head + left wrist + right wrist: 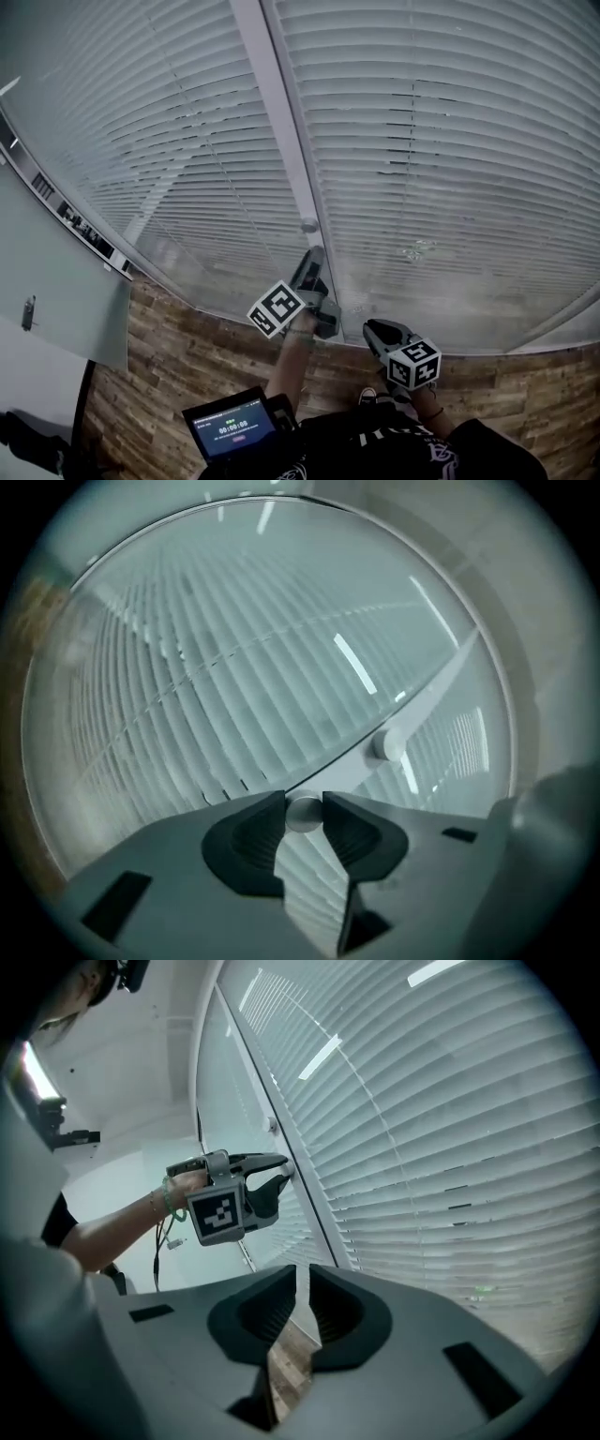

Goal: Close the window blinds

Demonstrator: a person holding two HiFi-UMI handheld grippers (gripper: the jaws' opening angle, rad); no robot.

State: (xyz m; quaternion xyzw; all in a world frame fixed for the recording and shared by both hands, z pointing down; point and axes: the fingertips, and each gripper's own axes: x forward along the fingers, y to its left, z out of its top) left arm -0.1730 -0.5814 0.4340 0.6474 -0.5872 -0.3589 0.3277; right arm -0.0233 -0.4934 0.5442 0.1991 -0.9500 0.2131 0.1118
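White slatted blinds hang behind glass on both sides of a white mullion. My left gripper reaches up to the mullion, and in the left gripper view its jaws are shut on a small round silver knob. A second knob sits further along the mullion, also visible as the knob in the head view. The slats are partly tilted, with dark gaps in places. My right gripper hangs lower and to the right, away from the glass. In its own view the jaws stand close together with nothing between them.
A wooden floor runs along the foot of the glass. A grey panel stands at the left. A small device with a lit screen is mounted at the person's waist. The person's left arm stretches toward the mullion.
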